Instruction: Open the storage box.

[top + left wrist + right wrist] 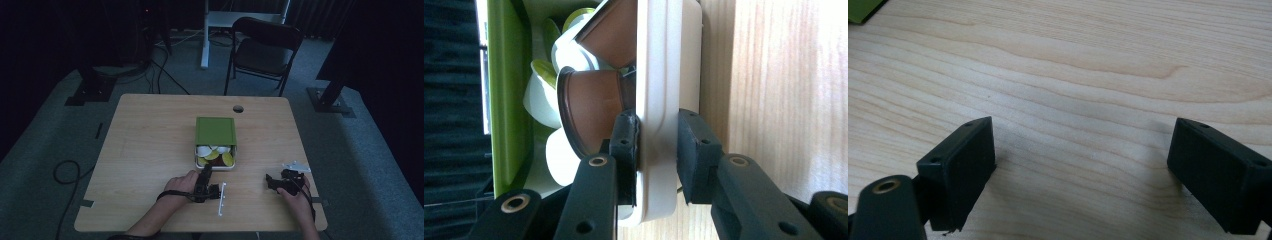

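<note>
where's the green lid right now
In the high view the green lid sits at the table's centre, covering the far part of the white box, whose near wall the left tool grips.

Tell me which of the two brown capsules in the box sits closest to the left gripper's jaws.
The lower brown capsule, lying on its side right against the inner jaw at the box wall. The other brown capsule lies farther along.

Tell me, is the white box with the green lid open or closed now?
Partly open. The green lid is slid toward the far side, so the white box's near part is uncovered, showing capsules. The left claw grips its rim.
</note>
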A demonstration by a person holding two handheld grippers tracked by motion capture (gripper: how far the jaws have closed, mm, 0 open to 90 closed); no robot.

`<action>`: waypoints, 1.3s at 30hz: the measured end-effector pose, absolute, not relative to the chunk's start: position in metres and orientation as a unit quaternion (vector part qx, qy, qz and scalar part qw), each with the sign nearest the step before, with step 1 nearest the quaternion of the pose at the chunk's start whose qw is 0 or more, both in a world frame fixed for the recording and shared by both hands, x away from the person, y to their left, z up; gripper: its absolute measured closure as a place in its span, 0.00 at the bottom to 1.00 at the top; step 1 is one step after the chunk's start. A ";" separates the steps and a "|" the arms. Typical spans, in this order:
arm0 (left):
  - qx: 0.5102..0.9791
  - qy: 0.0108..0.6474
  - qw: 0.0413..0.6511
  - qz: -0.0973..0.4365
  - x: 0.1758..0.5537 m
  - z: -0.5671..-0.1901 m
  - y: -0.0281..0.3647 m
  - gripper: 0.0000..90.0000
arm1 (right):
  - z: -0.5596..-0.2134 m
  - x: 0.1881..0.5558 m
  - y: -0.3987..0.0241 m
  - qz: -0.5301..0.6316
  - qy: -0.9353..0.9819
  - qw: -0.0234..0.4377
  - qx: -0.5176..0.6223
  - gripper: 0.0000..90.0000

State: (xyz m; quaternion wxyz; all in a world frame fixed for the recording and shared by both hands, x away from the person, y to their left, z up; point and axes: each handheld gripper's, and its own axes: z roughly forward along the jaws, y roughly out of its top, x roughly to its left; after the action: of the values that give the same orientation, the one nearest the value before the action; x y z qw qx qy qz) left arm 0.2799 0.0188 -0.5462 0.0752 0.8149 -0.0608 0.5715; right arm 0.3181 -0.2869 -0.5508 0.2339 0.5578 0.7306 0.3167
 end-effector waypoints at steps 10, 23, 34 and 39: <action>0.817 -0.066 0.076 0.568 0.271 -0.545 0.019 0.80 | -0.551 0.318 -0.287 0.316 0.731 0.234 0.558 0.13; 0.815 -0.074 0.077 0.569 0.257 -0.546 0.019 0.80 | -0.551 0.318 -0.287 0.316 0.731 0.234 0.558 0.13; 0.814 -0.080 0.077 0.570 0.243 -0.548 0.020 0.80 | -0.551 0.318 -0.287 0.316 0.731 0.234 0.558 0.13; 0.813 -0.082 0.080 0.571 0.236 -0.549 0.020 0.80 | -0.551 0.318 -0.287 0.316 0.731 0.234 0.558 0.13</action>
State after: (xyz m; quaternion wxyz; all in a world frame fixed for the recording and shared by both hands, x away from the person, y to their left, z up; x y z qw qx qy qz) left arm 0.2362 0.0203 -0.5491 0.0801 0.8127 -0.0822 0.5713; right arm 0.3181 -0.2869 -0.5507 0.2340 0.5576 0.7309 0.3162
